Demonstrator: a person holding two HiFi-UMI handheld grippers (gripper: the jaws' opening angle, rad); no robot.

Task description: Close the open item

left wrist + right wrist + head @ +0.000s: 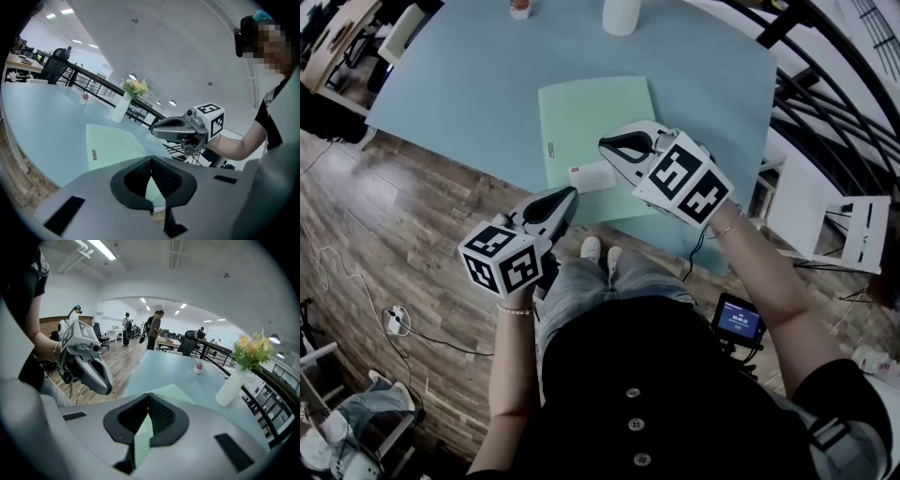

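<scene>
Lying flat on the blue bench (478,84), the green folder (591,122) rests near its front edge, while the left tongs (570,197) and right tongs (606,146) hover above, each pressed together on nothing.

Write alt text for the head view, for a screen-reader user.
Seen from above, a person holds the left hand-held gripper and the right hand-held gripper, both shut and empty, near the front end of a pale green folder lying flat on a light blue table. A white vase stands at the table's far edge.
</scene>
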